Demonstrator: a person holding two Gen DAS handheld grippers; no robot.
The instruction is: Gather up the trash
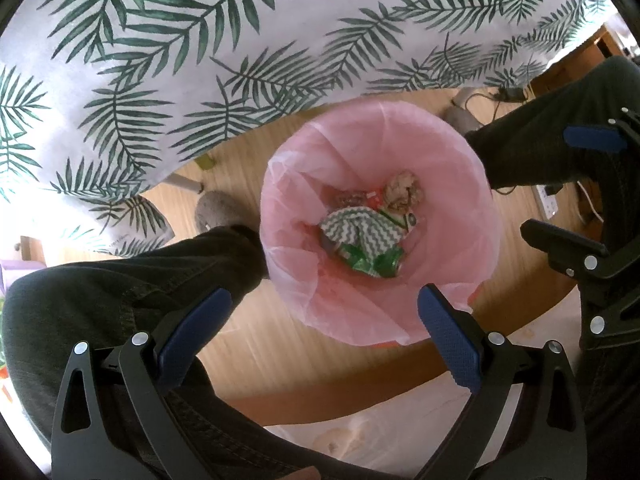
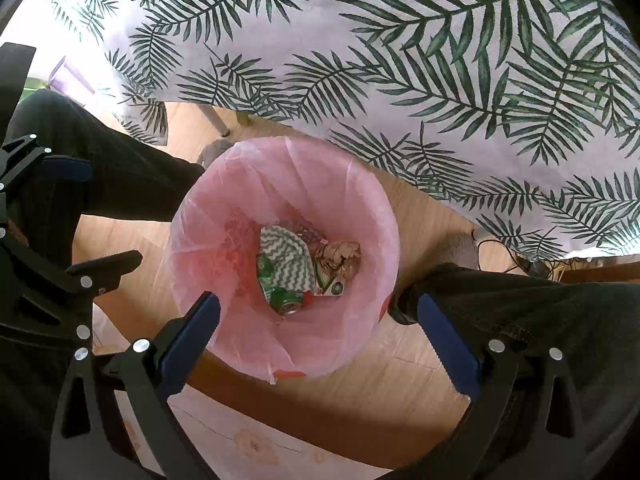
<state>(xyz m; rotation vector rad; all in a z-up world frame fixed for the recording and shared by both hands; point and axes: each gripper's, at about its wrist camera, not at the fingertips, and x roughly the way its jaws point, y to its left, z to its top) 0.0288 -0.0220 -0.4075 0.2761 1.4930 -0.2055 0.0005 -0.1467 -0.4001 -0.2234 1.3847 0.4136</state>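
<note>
A bin with a pink liner [image 1: 452, 200] [image 2: 360, 208] stands on the wood floor below both grippers. In it lie a zigzag-patterned cloth [image 1: 360, 228] [image 2: 286, 256], a crushed green can [image 1: 376, 264] [image 2: 282, 300], crumpled brown paper [image 1: 402, 194] [image 2: 340, 258] and a small carton [image 2: 330, 284]. My left gripper [image 1: 324, 300] is open and empty above the bin's near rim. My right gripper [image 2: 320, 306] is open and empty above the bin. The right gripper shows at the right edge of the left wrist view [image 1: 576, 184].
A table with a palm-leaf cloth [image 1: 200, 60] [image 2: 440, 60] hangs over the far side. The person's dark-trousered legs [image 1: 120, 280] [image 2: 540, 312] flank the bin. Cables and a power strip [image 1: 550, 202] lie on the floor at right. A pale rug [image 2: 248, 440] lies near.
</note>
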